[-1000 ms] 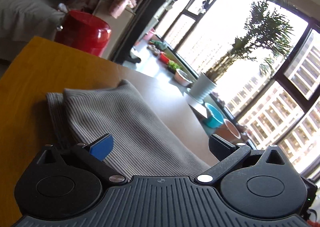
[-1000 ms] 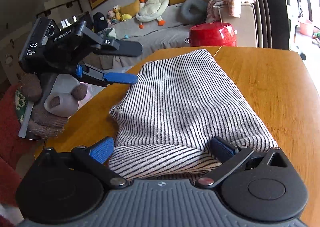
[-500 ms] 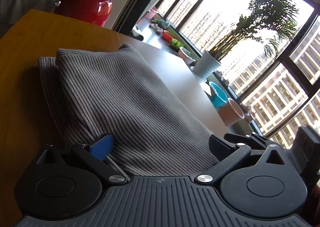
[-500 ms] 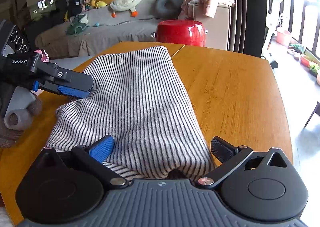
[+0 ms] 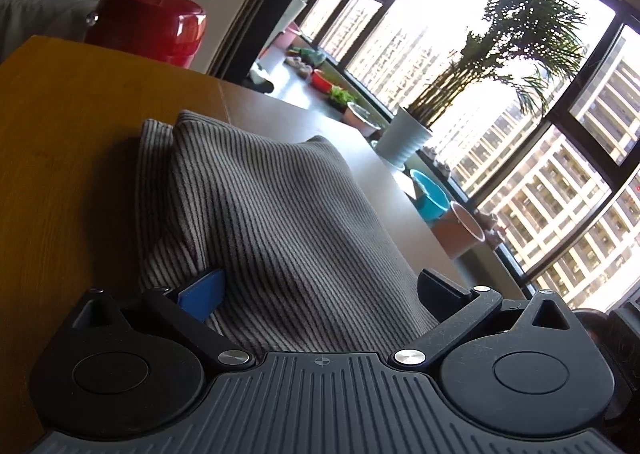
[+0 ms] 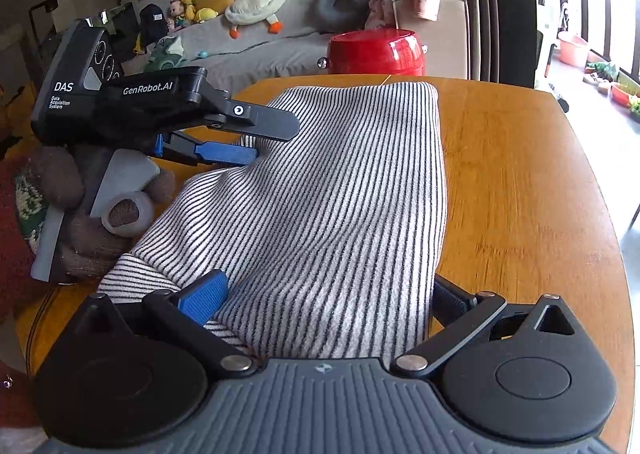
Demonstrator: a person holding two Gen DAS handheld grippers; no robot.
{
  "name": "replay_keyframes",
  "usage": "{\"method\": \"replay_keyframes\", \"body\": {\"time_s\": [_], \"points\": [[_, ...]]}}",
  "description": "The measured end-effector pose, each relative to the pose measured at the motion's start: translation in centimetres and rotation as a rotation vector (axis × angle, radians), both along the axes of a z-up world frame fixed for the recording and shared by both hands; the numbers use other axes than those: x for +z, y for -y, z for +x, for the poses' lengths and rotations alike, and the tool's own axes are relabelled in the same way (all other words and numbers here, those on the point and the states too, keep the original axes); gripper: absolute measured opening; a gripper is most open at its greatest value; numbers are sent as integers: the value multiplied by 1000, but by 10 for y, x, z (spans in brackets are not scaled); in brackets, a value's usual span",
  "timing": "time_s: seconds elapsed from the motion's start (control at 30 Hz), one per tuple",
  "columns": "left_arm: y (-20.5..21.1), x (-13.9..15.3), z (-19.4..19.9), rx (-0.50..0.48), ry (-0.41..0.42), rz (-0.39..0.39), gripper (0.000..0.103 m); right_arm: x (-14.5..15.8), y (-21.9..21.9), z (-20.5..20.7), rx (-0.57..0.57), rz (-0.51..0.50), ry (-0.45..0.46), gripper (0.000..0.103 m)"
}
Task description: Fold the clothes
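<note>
Garment: striped knit (image 6: 320,198), folded, flat on wooden table (image 6: 520,190), running forward from both tongs.
Left tongs (image 5: 320,290): fingers spread wide, cloth bunched between them, not pinched.
Right tongs (image 6: 324,294): spread wide, straddling near hem.
Beyond the far edge: red pot (image 6: 376,52).

Grey-and-black striped garment (image 6: 320,194) on orange-brown wooden table (image 6: 520,182)

Garment (image 6: 320,194) near edge behind tools.
</note>
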State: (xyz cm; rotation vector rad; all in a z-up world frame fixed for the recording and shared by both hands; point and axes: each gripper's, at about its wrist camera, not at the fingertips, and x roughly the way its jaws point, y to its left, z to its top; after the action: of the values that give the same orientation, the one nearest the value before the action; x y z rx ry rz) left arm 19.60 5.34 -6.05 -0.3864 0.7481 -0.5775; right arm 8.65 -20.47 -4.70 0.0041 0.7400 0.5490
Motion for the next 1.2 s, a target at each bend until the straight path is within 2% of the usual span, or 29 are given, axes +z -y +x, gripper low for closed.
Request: {"method": "replay_keyframes", "body": {"time_s": [0.2, 0.33, 0.47, 0.57, 0.67, 0.8, 1.0, 1.2], "points": [[0, 0, -16, -32, 47, 47, 103, -1, 1, -2, -3, 10, 9, 103], [-5, 11, -28, 36, 47, 27, 103, 0, 2, -1, -10, 20, 12, 103], [-6, 26, -52, 33, 96, 84, 103, 0, 2, 0, -15, 26, 12, 103], [-10, 27, -68, 11, 86, 83, 103, 1, 2, 1, -13, 25, 8, 103], [-14, 23, -74, 15, 61, 82, 103, 2, 2, 4, -4, 21, -1, 103], [-21, 3, -65, 57, -7, 66, 103, 1, 3, 6, 4, 25, -6, 103], [-17, -5, -65, 49, 34, 95, 103, 10, 7, 5, -14, 25, -20, 103], [-26, -7, -64, 61, 20, 41, 103, 43, 10, -10, -15, -16, 152, 103]]}}
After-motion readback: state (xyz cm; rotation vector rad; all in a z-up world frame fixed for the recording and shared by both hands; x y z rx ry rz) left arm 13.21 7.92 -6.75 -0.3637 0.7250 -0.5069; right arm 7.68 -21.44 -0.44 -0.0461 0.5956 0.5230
